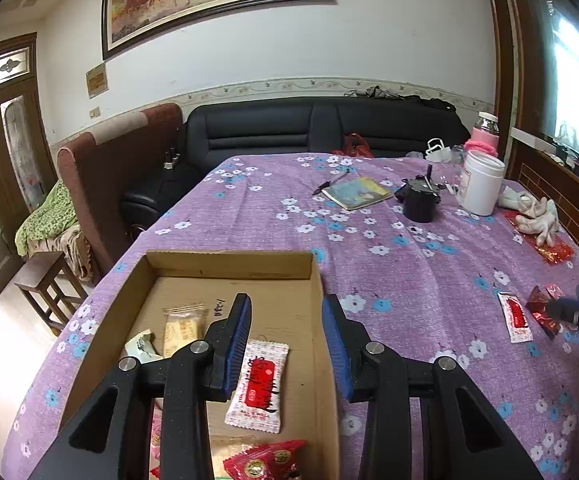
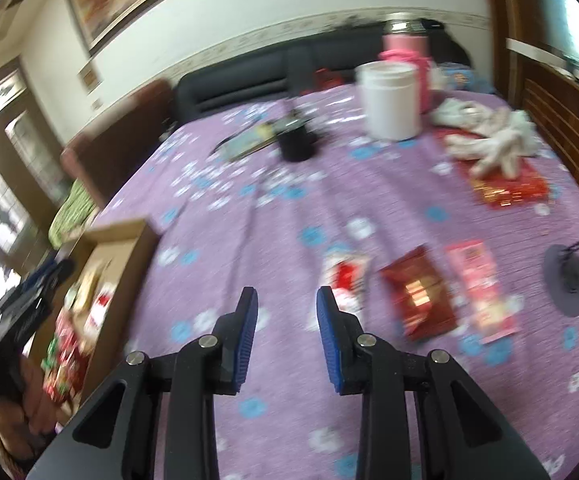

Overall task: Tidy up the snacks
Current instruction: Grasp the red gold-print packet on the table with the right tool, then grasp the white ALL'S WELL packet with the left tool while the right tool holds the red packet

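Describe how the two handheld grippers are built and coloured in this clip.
The left gripper and the right gripper look alike: matte black angular linkage arms with triangular cut-outs, round silver pivot pins, and two flat black fingers faced with ribbed blue pads. No cables or markings show on either one.

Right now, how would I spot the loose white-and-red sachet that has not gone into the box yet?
Start at the cardboard box on the purple flowered tablecloth. To its right, on the cloth, lie a few loose packets. The white-and-red sachet is the nearest to the box: white with a red panel, beside a dark red foil packet.
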`<state>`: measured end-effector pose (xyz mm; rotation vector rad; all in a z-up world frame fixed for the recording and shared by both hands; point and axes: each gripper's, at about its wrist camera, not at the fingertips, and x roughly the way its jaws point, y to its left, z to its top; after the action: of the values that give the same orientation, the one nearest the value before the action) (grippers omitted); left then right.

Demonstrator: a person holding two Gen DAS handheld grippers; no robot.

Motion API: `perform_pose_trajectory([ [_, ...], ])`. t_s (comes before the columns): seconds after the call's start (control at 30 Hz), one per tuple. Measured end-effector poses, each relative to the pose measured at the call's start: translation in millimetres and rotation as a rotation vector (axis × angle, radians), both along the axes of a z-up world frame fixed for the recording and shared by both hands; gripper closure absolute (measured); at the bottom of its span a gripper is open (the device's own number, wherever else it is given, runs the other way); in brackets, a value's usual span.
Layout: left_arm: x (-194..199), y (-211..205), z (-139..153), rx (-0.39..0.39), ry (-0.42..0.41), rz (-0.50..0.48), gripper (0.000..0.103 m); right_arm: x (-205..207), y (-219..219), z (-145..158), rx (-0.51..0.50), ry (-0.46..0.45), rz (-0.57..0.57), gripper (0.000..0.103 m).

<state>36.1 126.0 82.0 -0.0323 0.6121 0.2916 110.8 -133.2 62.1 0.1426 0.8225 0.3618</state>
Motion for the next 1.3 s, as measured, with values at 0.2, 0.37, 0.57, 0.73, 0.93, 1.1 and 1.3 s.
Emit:
perform_pose_trajectory([
  [0.2,-1.1,-9.8,-0.2,-0.017,0.0,-0.046,0.064,17.4,-52.0,-17.9,-0.011,-0.009,-0.154,0.074],
  [0.37,-4.1,-22.2,1.5,-0.042,-0.005,-0.105,0.064,29.0,-74.1,-30.4,-0.054,-0.002,-0.183,0.066],
  [0.57,-6.6,-42.1,1.3,-0.072,0.005,-0.214,0.064,34.9,-73.1,-43.8,-0.067,0.014,-0.149,0.066],
  [0.73,-7.0,-62.1,-3.8,-0.118,0.047,-0.341,0.057,39.3,-54.0,-49.9,-0.147,-0.005,-0.106,0.062],
  [0.93,-6.5,-89.0,-15.1,-0.154,0.107,-0.447,0.051,42.6,-38.0,-59.6,-0.214,0.001,-0.071,0.069],
  [1.1,10.7,-93.7,-29.3,-0.234,0.204,-0.419,0.051,34.1,-43.3,-49.5,-0.161,-0.017,-0.076,0.074],
  [1.3,26.7,-113.1,-27.9,-0.238,0.291,-0.404,0.051,25.0,-64.7,-30.4,-0.047,-0.042,-0.125,0.073],
])
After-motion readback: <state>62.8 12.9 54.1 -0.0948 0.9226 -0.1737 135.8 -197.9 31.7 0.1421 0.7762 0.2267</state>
